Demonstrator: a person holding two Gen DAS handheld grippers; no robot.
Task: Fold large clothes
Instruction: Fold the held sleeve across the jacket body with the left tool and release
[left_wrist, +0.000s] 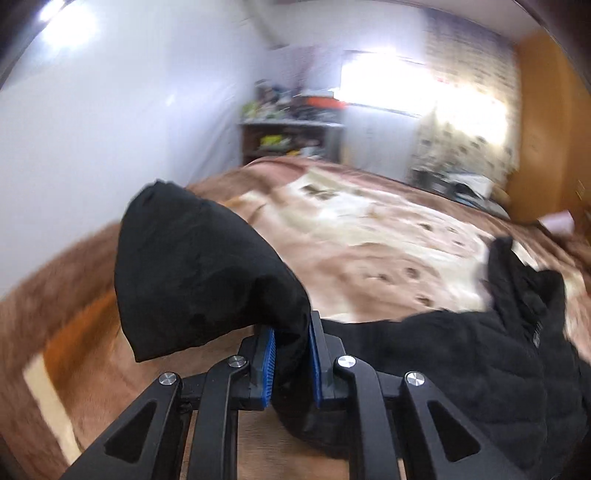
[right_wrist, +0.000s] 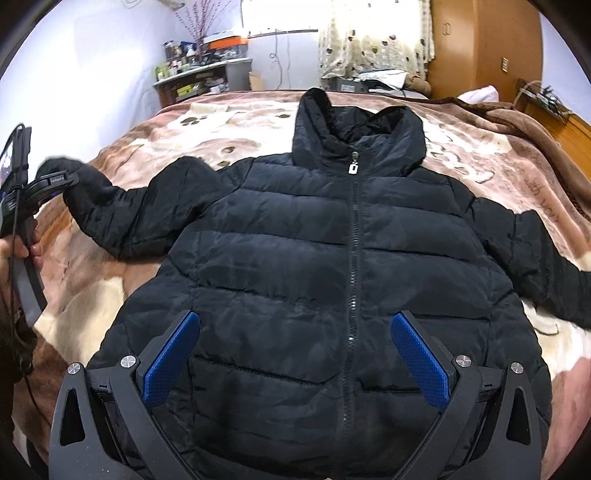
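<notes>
Left gripper (left_wrist: 291, 360) clamped on black jacket (right_wrist: 332, 258) sleeve cuff (left_wrist: 207, 273), right gripper (right_wrist: 295, 362) spread wide above jacket hem

Your black plastic two-finger grippers (right_wrist: 295, 362) carry blue ribbed pads (right_wrist: 171, 363), silver round screws (right_wrist: 129, 361) and a thin black cable (right_wrist: 16, 206).

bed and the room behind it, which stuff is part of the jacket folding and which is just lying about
Part of the job:
- black puffer jacket, zipped, laid front up on the bed blanket
- its sleeve, clamped in the left gripper
- right gripper, open above the hem

Just lying about:
- cluttered shelf
- curtain
- wooden wardrobe
</notes>
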